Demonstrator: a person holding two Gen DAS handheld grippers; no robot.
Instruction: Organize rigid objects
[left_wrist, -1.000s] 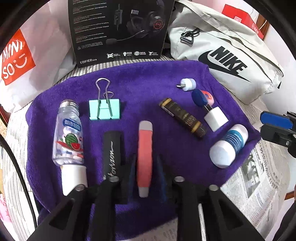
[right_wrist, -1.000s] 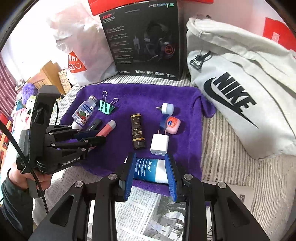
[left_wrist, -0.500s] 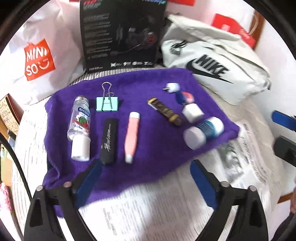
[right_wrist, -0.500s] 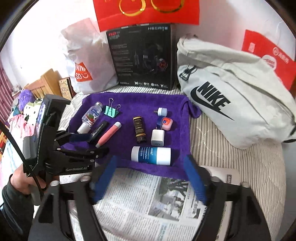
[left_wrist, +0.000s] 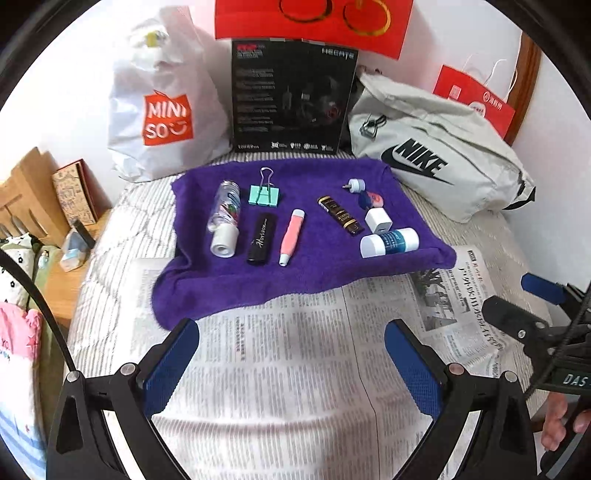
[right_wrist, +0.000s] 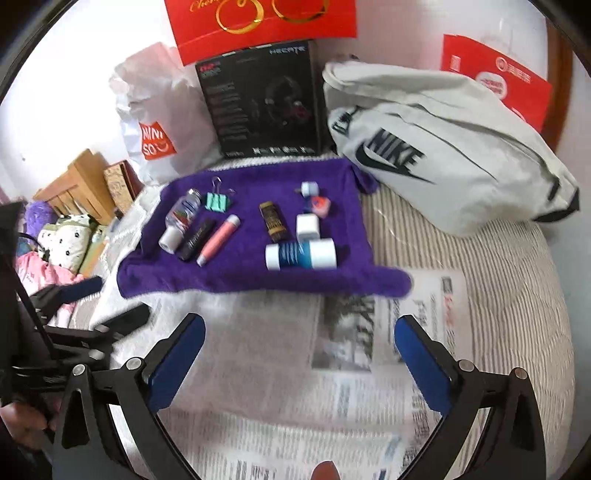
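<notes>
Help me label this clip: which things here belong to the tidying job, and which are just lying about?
Job: purple towel; candy bottle; binder clip; black tube; pink tube; brown tube; white charger; blue-and-white tube.

Lying about: Miniso bag; headset box; Nike bag; newspaper.

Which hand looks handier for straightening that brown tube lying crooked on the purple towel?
Probably the right. The brown tube lies in the towel's right half, nearer the open right gripper; the left gripper faces the left group.

Bright daylight, fisheye edges (right view blurred)
</notes>
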